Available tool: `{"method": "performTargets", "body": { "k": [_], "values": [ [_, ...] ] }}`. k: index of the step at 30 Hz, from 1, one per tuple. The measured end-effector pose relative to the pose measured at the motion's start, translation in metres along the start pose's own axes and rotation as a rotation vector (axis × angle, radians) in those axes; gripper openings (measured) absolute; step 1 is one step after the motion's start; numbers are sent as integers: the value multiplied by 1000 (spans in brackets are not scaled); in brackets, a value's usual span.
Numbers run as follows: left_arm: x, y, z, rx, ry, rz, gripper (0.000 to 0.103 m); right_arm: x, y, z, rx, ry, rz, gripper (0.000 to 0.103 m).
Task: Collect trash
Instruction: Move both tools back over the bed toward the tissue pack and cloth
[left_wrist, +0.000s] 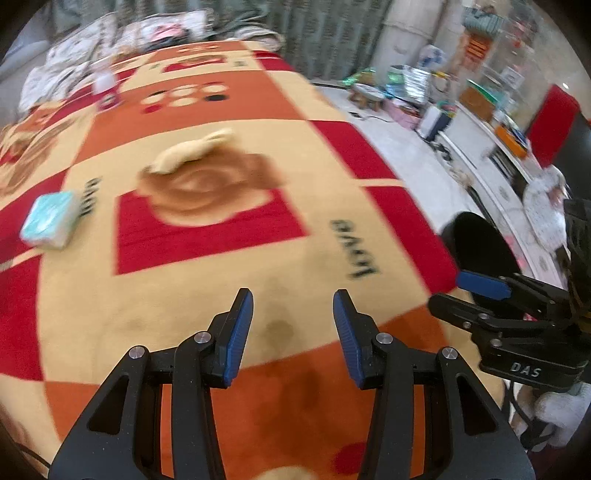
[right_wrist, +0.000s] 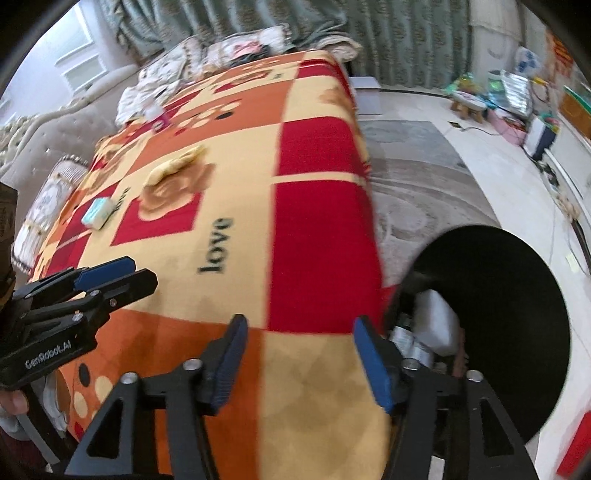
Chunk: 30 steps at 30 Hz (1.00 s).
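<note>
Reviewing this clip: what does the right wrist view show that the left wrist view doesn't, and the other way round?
Only the right wrist view looks into the black trash bag beside the bed, with white and other items already inside, and shows the padded headboard.

Only the left wrist view shows the long white shelf along the wall.

Both show the patterned blanket, the yellowish crumpled piece and the pale green tissue pack lying on it, and both grippers, left gripper and right gripper, open with nothing between the jaws.
</note>
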<state>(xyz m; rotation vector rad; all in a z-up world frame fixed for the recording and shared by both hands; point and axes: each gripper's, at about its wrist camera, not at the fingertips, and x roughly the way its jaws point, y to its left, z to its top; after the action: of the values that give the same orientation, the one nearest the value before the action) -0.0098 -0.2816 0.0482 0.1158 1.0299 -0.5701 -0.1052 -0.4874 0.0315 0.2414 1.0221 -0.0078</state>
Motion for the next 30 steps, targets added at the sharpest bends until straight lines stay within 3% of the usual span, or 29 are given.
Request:
{"method": "performTargets", "body": {
  "k": [15,23,27,30],
  "values": [
    [-30,162,7,-250,-40,164,44,49,98,35,-161,54,86,59],
    [-21,231,11,-349,-7,296,44,68,138,61,-218,58,118,59],
    [-8,257,25,-407,-9,291,44,76,151,74,-239,59,116,60],
    [1,265,45,-424,-31,221,44,83,152,87,-237,58,109,61]
  ]
}}
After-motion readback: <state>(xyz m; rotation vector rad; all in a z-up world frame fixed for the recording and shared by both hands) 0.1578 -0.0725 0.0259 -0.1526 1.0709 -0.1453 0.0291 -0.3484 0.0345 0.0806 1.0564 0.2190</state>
